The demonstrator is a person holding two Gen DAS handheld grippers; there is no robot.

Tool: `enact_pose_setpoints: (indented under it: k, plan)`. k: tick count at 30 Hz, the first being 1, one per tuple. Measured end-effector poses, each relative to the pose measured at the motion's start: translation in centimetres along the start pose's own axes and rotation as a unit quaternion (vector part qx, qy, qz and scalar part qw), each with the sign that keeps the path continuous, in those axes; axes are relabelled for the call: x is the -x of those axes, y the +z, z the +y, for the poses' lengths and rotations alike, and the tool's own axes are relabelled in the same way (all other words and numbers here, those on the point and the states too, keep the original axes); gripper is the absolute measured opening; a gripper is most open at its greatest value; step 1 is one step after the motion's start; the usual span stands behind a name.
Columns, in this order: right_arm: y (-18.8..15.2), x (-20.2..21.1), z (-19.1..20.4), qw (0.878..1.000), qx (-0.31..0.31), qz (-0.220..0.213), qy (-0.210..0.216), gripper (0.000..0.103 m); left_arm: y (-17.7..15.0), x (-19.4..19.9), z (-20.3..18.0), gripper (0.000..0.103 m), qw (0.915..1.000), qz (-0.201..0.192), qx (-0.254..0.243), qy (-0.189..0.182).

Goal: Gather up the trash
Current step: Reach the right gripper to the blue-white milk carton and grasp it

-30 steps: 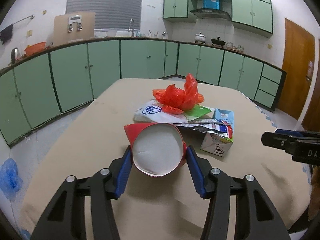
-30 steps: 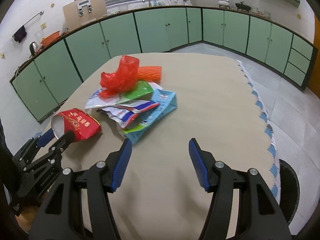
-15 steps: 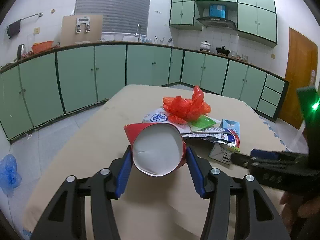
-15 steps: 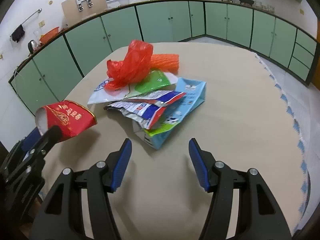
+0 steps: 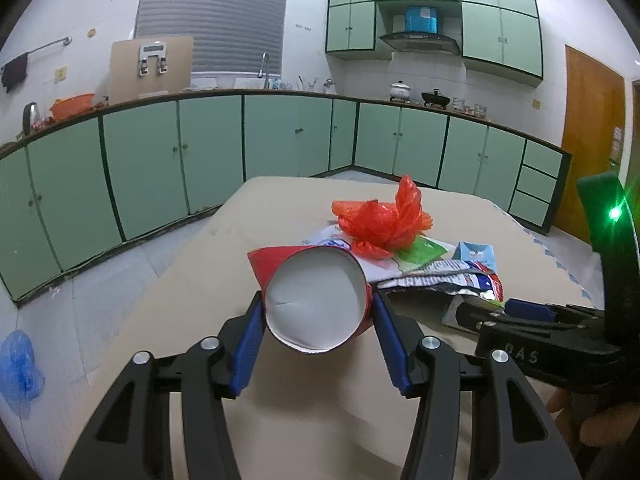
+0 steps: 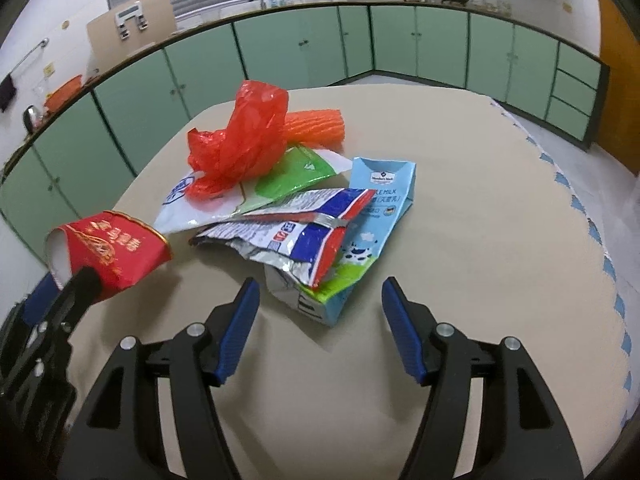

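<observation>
Beige table (image 6: 460,208): left gripper (image 5: 316,312) clamps crumpled red cup (image 5: 316,300); right gripper (image 6: 320,312) opening, empty.

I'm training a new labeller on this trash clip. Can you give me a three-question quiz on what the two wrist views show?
1. True or false: the left claw is shut on the red cup.
2. What is in front of the opening right claw?
A. the milk carton
B. a glass bottle
C. a spoon
3. Fill in: on top of the pile on the table is a crumpled red ____.

Key:
1. True; its pads press the cup's sides.
2. A; the carton's near end is just ahead of the pads, untouched.
3. Bag.
</observation>
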State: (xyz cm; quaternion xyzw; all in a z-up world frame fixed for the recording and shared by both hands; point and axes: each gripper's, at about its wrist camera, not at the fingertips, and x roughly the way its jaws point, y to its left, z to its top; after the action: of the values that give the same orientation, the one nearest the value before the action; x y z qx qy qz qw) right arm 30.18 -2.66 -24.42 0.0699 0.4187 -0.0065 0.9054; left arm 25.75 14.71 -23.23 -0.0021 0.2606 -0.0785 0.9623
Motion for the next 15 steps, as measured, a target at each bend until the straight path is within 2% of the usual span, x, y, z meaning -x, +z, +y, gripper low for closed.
enact_pose_setpoints:
  k: [3, 9, 11, 12, 15]
  plan:
    - [0.0, -0.4, 0.4, 1.0, -0.01, 0.0, -0.017, 0.069, 0.1, -0.5, 0.8, 0.053, 1.0, 0.004, 0.007, -0.002]
    - [0.4, -1.8, 0.6, 0.998, -0.039, 0.006, -0.041, 0.069, -0.1, -0.7, 1.2, 0.053, 0.9999, 0.008, 0.012, -0.009]
    - [0.5, -1.9, 0.4, 0.998, -0.045, 0.006, -0.046, 0.064, 0.0, -0.8, 1.3, 0.053, 0.9998, 0.008, 0.013, -0.01]
    - [0.6, -1.8, 0.3, 0.998, -0.046, 0.005, -0.046, 0.049, 0.1, -0.8, 1.4, 0.053, 0.9998, 0.007, 0.015, -0.01]
    - [0.6, -1.5, -0.4, 0.997, -0.059, 0.007, -0.047, 0.047, 0.2, -0.9, 1.8, 0.053, 0.9997, 0.005, 0.021, -0.011]
